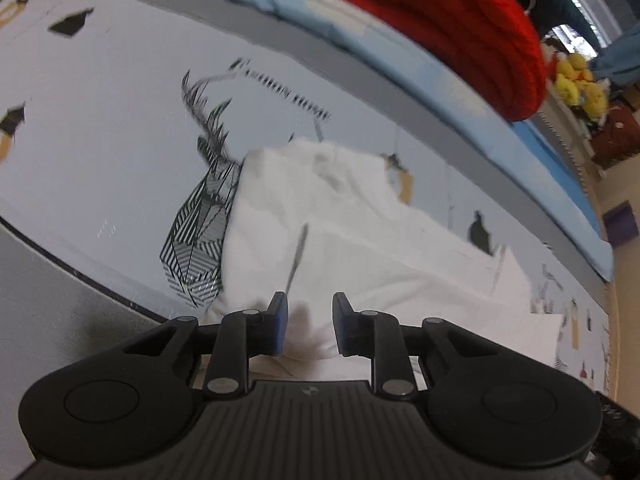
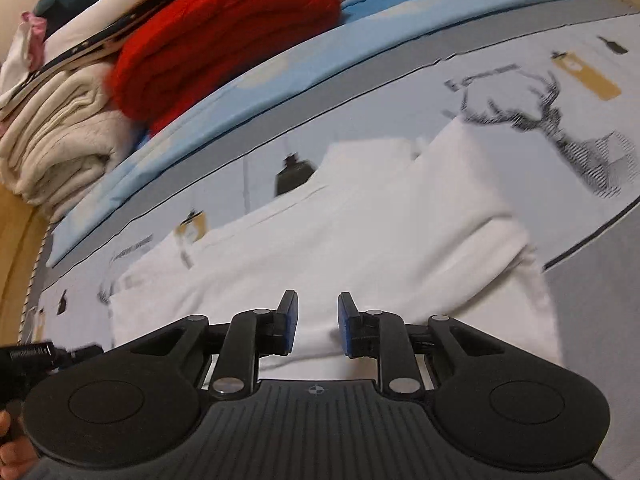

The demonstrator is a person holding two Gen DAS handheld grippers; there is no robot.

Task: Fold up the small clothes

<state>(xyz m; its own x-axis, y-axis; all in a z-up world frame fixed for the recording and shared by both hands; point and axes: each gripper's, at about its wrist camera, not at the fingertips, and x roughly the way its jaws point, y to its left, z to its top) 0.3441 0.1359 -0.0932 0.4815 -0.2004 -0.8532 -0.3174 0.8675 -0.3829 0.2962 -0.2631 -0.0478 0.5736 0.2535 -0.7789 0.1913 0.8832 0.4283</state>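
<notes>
White garment partly folded, both tongs over its near edge

Left tongs [image 1: 308,322] are narrowly parted, holding nothing, above the garment [image 1: 360,248] on the printed sheet [image 1: 100,120]; right tongs [image 2: 318,322] likewise. One side looks folded in toward 12 o'clock; further folds seem left. The red knit [image 2: 224,36] sits stacked at 11 o'clock.

Deer-print sheet [image 1: 120,128], blue pad [image 2: 280,76], wood floor [image 1: 624,280].
</notes>
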